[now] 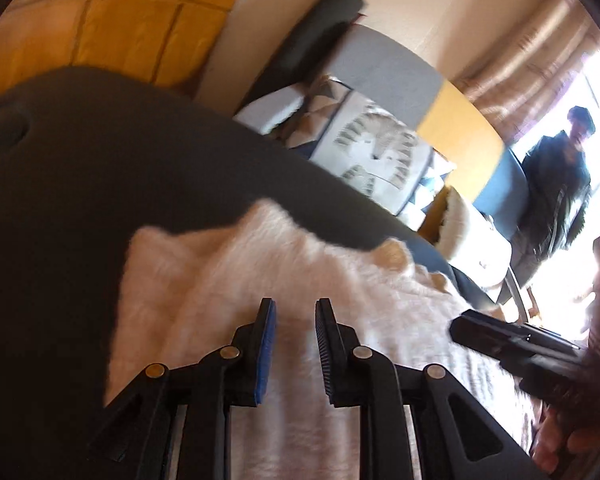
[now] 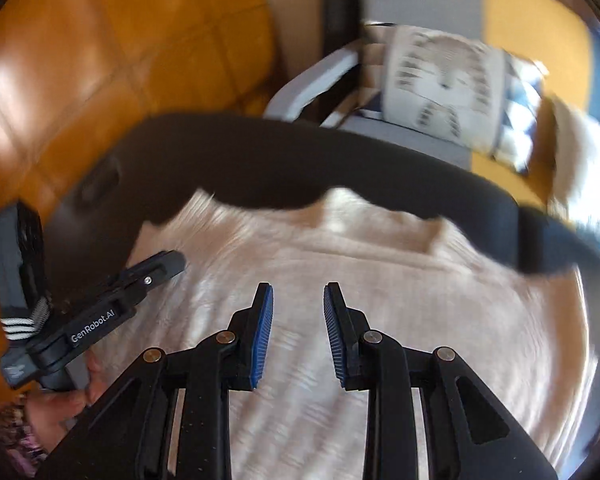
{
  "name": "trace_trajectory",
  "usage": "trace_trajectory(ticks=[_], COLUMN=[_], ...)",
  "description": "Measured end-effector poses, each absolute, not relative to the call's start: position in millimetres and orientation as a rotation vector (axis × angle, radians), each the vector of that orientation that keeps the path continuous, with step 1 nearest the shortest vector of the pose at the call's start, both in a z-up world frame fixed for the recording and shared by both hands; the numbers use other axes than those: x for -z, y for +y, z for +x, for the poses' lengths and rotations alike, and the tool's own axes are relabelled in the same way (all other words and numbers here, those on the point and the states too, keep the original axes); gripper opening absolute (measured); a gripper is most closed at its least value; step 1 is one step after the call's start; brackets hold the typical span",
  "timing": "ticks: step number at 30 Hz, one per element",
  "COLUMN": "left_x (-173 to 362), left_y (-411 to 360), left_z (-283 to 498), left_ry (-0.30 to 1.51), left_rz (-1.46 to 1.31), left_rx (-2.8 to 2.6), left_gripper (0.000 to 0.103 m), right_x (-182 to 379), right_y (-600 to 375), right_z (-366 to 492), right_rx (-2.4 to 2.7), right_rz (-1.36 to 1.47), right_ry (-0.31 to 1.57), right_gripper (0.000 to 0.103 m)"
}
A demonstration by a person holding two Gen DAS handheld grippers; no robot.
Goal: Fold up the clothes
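A: Item one, location?
B: Cream knit garment (image 2: 340, 264), spread flat on dark worktop (image 2: 260, 152), long axis side to side.
A: Grippers?
B: Left hand-held gripper (image 1: 296, 320) and right hand-held gripper (image 2: 298, 300): both above the cloth, jaws parted, nothing between. Left nearer the garment's left edge.
A: Containers?
B: None seen.
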State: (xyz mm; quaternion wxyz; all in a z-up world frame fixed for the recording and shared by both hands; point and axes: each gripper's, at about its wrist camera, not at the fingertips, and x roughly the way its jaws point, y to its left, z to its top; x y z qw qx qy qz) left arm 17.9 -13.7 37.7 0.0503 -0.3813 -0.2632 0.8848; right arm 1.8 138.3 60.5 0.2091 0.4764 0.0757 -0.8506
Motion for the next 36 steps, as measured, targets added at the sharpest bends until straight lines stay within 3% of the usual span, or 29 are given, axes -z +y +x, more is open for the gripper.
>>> trace_trajectory(ticks=[3, 7, 11, 19, 24, 27, 32, 34, 36], left_x=[-28, -21, -16, -18, -21, -26, -28, -25, -24], left_y=[-31, -34, -39, -45, -45, -42, -31, -25, -21], left_z=[28, 24, 23, 26, 24, 22, 16, 13, 12], left_ry=[-0.844, -0.827, -0.869, -0.919, -0.952, -0.950, -0.915, -0.897, -0.879], left_rz=[-1.125, -1.111, -1.095, -1.105, -1.129, -1.122, -1.114, -1.131, -1.153], left_rx=[-2.675, -2.654, -2.623, -2.587, -2.554, -2.548, -2.562, -2.563, -2.563], left_gripper=[0.020, 0.020, 0.020, 0.020, 0.021, 0.023, 0.024, 0.024, 0.024], right_x=[-44, -29, -28, -40, -15, -16, -35, -32, -24], right_y=[110, 105, 111, 115, 117, 132, 134, 127, 116], right_z=[-6, -14, -22, -27, -36, -38, -19, -20, -23], right_rx=[2.341, 2.349, 2.342, 2.483, 2.480, 2.433, 2.426, 2.397, 2.388], right_rz=[1.394, 1.461, 1.474, 1.337, 1.362, 1.354, 1.420, 1.485, 1.511], right_ry=[0.321, 0.309, 0.235, 0.138, 0.126, -0.023, 0.021, 0.091, 0.192], right_gripper=[0.031, 0.033, 0.005, 0.003, 0.000, 0.008, 0.052, 0.052, 0.031])
